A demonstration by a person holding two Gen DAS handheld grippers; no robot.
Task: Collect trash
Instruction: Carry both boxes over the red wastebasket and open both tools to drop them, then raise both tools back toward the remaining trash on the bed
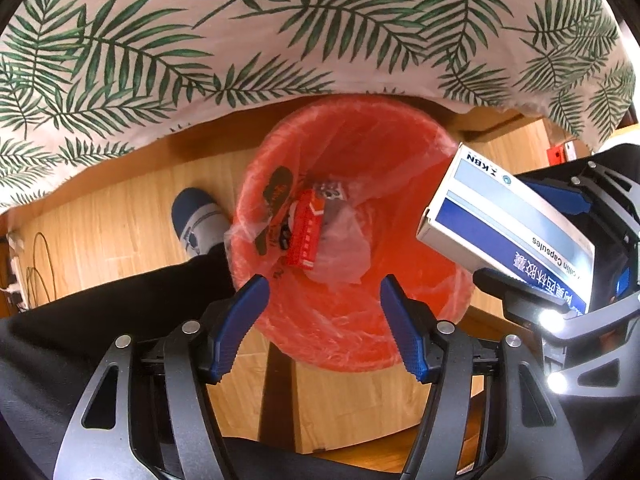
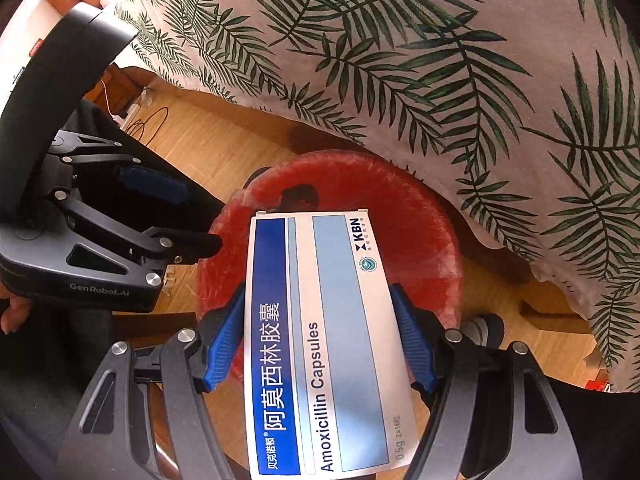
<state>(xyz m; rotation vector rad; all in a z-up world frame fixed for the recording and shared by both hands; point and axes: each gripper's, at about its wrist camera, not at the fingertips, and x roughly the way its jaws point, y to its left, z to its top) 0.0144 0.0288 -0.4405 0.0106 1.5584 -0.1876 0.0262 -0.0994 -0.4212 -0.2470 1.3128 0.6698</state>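
A red bin (image 1: pixel 400 160) lined with a clear bag stands on the wooden floor below both grippers. Inside it lie a small red carton (image 1: pixel 306 232), a dark printed wrapper (image 1: pixel 276 196) and clear plastic. My left gripper (image 1: pixel 324 284) hangs straight over the bin, open, with nothing between its blue pads. To its right, my right gripper (image 2: pixel 316 296) is shut on a white and blue medicine box (image 2: pixel 320 340) marked Amoxicillin Capsules, held over the bin's rim (image 2: pixel 420 216). The box (image 1: pixel 508 232) also shows in the left wrist view, and the left gripper (image 2: pixel 202 220) shows in the right wrist view.
A leaf-print tablecloth (image 1: pixel 280 40) overhangs the bin's far side. A person's foot in a blue and white sock (image 1: pixel 200 220) rests beside the bin on the left, with a dark trouser leg (image 1: pixel 100 320) below. Cables (image 1: pixel 36 264) lie at the far left. A dark post (image 1: pixel 276 392) stands under the bin's near edge.
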